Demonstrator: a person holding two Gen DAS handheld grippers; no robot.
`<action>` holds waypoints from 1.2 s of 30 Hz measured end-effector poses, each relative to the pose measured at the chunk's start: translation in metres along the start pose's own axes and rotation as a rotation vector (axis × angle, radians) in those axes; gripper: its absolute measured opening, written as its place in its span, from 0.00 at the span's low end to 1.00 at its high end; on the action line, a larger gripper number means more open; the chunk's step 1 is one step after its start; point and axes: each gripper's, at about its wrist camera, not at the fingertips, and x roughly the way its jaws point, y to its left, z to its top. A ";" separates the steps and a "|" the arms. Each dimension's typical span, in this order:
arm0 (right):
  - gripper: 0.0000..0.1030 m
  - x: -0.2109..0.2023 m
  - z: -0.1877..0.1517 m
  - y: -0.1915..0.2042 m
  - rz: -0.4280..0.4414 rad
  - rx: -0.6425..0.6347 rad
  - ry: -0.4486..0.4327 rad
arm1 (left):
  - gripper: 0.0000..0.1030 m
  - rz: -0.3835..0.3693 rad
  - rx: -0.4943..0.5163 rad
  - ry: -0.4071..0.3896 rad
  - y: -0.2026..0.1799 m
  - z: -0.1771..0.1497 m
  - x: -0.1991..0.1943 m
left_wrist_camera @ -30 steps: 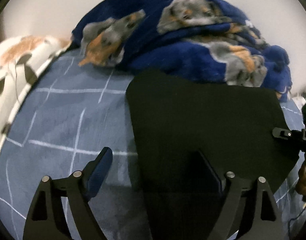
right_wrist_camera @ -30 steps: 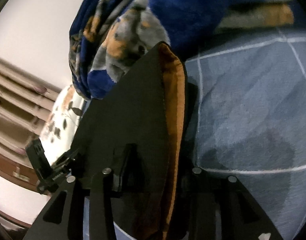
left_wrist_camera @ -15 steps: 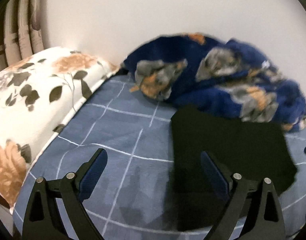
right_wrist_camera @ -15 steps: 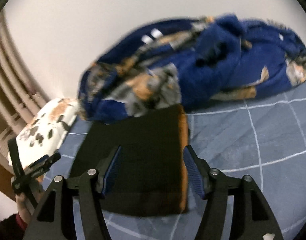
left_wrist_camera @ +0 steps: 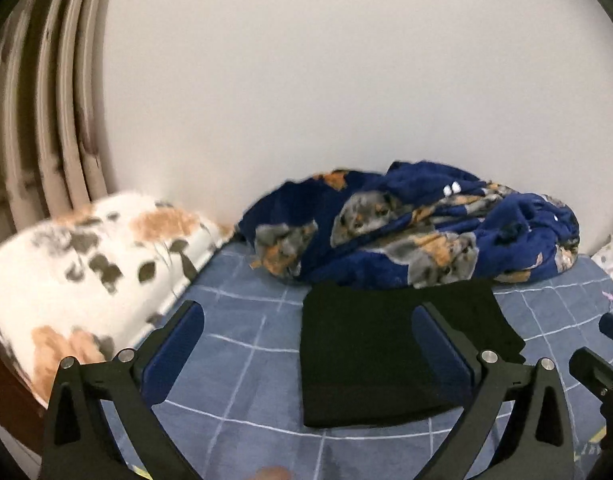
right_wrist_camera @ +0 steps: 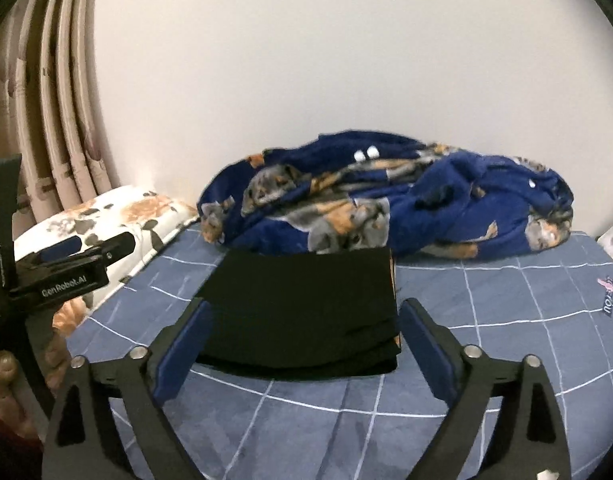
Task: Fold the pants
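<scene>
Right wrist view: blue grid-lined bed sheet (right_wrist_camera: 486,360) spread wide; rumpled navy dog-print blanket (right_wrist_camera: 406,196) along its far edge at the wall; floral pillow (right_wrist_camera: 118,216) on the left edge; black pants (right_wrist_camera: 306,312) folded flat mid-sheet, far edge touching the blanket. Right gripper (right_wrist_camera: 306,344) and left gripper (left_wrist_camera: 306,344) both opening, empty, clear of the pants.

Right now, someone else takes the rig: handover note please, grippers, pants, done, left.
Left gripper: jaws opening, nothing between the pads, raised above the bed.
Right gripper: jaws opening, nothing held, also clear of the cloth.
Black pants: folded into a flat rectangle on the blue checked sheet, far edge against the blue dog-print blanket; orange lining shows along the right edge.
Done: folds appear finished, both grips released.
Left: probably nothing but a tidiness check.
</scene>
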 end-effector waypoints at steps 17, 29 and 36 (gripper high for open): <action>0.96 -0.040 0.009 0.010 -0.031 0.000 -0.031 | 1.00 -0.112 -0.018 -0.036 -0.009 0.019 -0.050; 0.96 -0.030 0.001 0.009 -0.042 0.000 0.012 | 1.00 -0.157 -0.016 0.053 -0.012 0.001 -0.027; 0.97 -0.025 -0.004 0.009 -0.042 0.007 0.042 | 1.00 -0.153 0.000 0.071 -0.016 -0.012 -0.021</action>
